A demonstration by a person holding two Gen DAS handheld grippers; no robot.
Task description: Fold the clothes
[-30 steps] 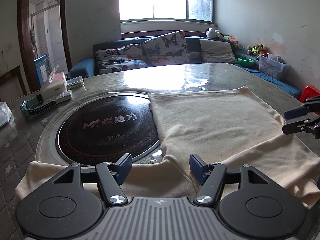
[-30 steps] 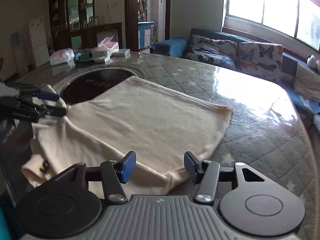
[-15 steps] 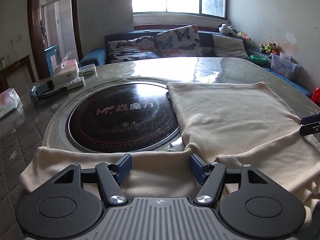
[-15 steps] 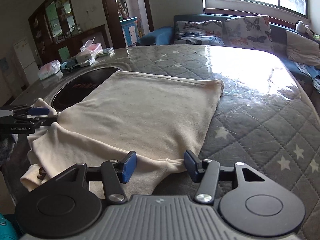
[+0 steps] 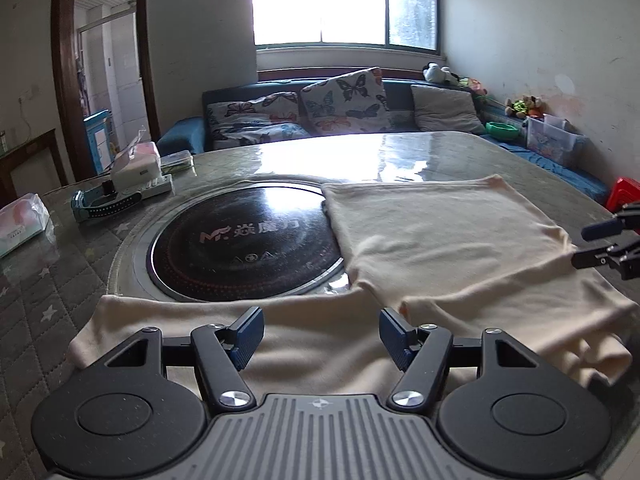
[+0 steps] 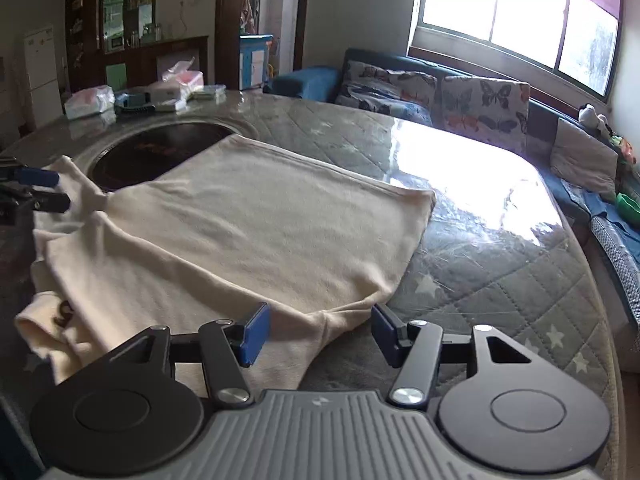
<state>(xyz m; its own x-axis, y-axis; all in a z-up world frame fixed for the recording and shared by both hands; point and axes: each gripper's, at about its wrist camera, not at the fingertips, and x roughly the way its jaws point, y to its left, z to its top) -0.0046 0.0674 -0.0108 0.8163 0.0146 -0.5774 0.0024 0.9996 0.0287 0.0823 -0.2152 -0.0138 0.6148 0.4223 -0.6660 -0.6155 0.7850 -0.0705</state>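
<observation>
A lived-in home is shown, a combined living and dining room. A blue sofa (image 5: 188, 136) with butterfly-print cushions (image 5: 344, 100) is set under a wide window (image 5: 344, 4), with soft toys (image 5: 438, 73) piled at its end. A round dining counter (image 6: 500, 280) with a built-in hotplate (image 5: 248, 244) (its glass printed with a logo) is covered by a quilted, star-patterned cloth, and a white fridge (image 6: 40, 72) and dark wooden cabinets (image 6: 120, 20) are seen beyond.

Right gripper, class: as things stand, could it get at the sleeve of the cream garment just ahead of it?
Probably yes. The right gripper is open, the cream garment's sleeve lies flat on the table between its fingers, and nothing blocks it.
</observation>
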